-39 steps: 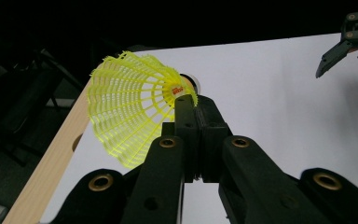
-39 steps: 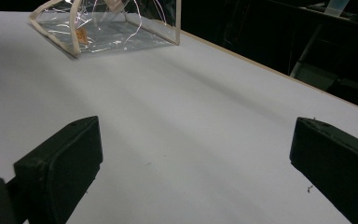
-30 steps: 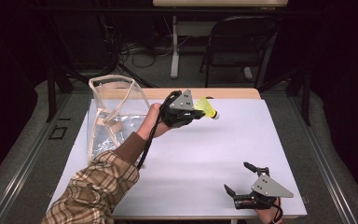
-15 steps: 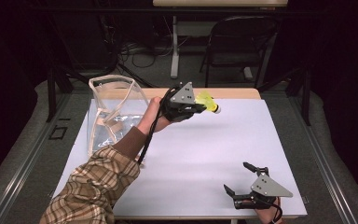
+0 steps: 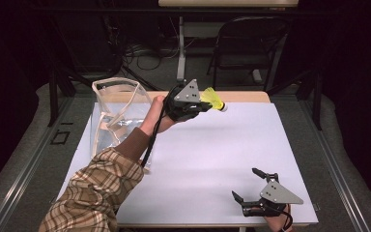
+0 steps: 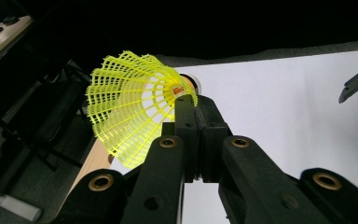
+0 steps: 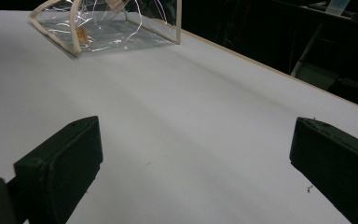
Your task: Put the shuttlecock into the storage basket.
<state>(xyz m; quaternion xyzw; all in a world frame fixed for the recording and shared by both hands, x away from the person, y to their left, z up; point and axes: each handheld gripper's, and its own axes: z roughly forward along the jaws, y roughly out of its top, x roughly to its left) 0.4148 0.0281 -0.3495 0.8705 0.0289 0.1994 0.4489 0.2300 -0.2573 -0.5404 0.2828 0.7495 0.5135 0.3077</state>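
Note:
A yellow shuttlecock (image 5: 213, 99) with a mesh skirt (image 6: 130, 112) and a white cork tip hangs above the far edge of the white table (image 5: 207, 154). My left gripper (image 5: 204, 105) is shut on the rim of its skirt, the two jaws pressed together in the left gripper view (image 6: 196, 112). Left of it stands a clear plastic bag (image 5: 118, 113) with cream trim, mouth upward; it also lies at the top left of the right gripper view (image 7: 112, 23). My right gripper (image 5: 249, 183) rests open near the table's front right corner, nothing between its fingers (image 7: 58, 168).
A plaid sleeve (image 5: 94, 193) reaches in from the bottom left across the table. Beyond the table's far wooden edge (image 5: 241, 96) are a dark chair, table legs and cables on the floor.
The left gripper has lifted the shuttlecock a little up and towards the far edge, tilting its top plate into view. The right gripper has stayed where it was.

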